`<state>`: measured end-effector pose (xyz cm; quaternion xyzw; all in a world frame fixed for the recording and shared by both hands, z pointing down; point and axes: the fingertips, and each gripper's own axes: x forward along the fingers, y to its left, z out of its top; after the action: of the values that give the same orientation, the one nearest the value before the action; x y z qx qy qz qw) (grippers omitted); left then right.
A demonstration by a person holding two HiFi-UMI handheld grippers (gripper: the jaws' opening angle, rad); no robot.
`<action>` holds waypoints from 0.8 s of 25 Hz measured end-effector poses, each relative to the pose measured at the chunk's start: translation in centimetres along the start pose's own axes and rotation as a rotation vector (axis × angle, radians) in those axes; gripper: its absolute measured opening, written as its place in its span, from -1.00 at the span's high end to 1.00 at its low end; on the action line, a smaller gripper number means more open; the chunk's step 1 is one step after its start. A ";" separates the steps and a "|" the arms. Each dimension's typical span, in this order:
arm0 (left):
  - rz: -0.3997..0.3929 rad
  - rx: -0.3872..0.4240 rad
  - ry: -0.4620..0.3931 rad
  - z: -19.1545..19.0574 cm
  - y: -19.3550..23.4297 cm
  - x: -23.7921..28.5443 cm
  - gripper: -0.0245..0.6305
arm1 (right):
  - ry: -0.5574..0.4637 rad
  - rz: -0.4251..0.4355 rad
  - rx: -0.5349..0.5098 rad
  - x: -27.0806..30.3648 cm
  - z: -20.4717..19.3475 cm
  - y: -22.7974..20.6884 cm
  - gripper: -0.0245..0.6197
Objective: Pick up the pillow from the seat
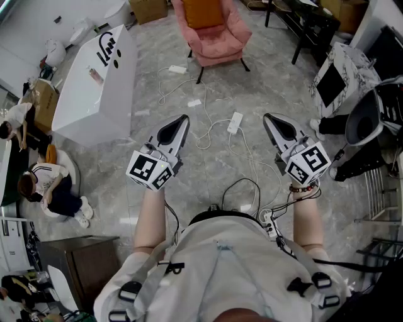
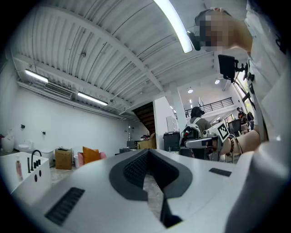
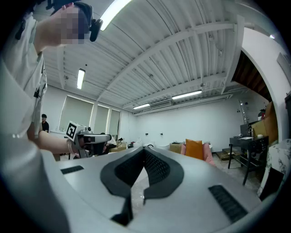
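An orange pillow [image 1: 203, 12] rests against the back of a pink armchair [image 1: 220, 38] at the far end of the floor. It is well ahead of both grippers. My left gripper [image 1: 182, 119] and right gripper [image 1: 269, 118] are held side by side at waist height, pointing toward the chair. Both are shut, with nothing between the jaws. In the left gripper view the pillow [image 2: 91, 154] is small and far off to the left of the shut jaws. The right gripper view shows the pillow [image 3: 194, 149] to the right of its own shut jaws.
A long white counter [image 1: 94, 82] stands at the left. Cables and a power strip [image 1: 234, 122] lie on the grey floor between me and the chair. A black table [image 1: 308, 25] and a marbled unit [image 1: 340, 78] are at the right. People [image 1: 50, 188] sit at the far left.
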<state>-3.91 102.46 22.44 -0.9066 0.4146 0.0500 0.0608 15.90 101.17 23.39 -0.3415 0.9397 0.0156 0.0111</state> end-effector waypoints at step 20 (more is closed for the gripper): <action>-0.006 -0.006 0.020 0.0 -0.2 0.5 0.91 | 0.029 0.024 -0.018 0.4 -0.2 0.3 0.89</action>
<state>-3.46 102.19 22.38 -0.9085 0.4123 0.0419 0.0538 15.40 101.13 23.57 -0.3304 0.9436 0.0194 -0.0059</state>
